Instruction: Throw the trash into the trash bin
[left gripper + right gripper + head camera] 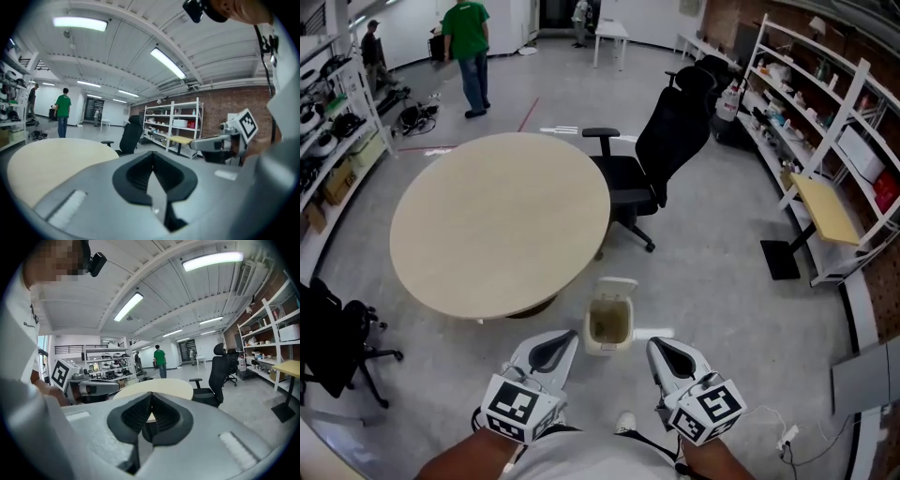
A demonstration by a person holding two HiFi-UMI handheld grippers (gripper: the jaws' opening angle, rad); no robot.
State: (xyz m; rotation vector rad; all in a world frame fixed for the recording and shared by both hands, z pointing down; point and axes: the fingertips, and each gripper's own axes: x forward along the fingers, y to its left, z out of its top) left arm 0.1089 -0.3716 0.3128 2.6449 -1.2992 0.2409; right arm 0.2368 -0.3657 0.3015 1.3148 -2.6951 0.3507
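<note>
A small white trash bin [609,325] stands on the floor in front of me with its lid tipped back; its inside looks brownish and I cannot tell what lies in it. No loose trash shows anywhere. In the head view my left gripper [570,336] and right gripper [653,343] are held side by side just short of the bin, one on each side. Both are shut with nothing between the pads, as the left gripper view [153,152] and the right gripper view [152,393] show. The round beige table [497,220] beyond the bin is bare.
A black office chair [661,150] stands right of the table, another black chair [337,347] at the left edge. White shelving [825,112] and a yellow-topped stand [825,211] line the right wall, with more shelves on the left. A person in green [469,47] stands far back.
</note>
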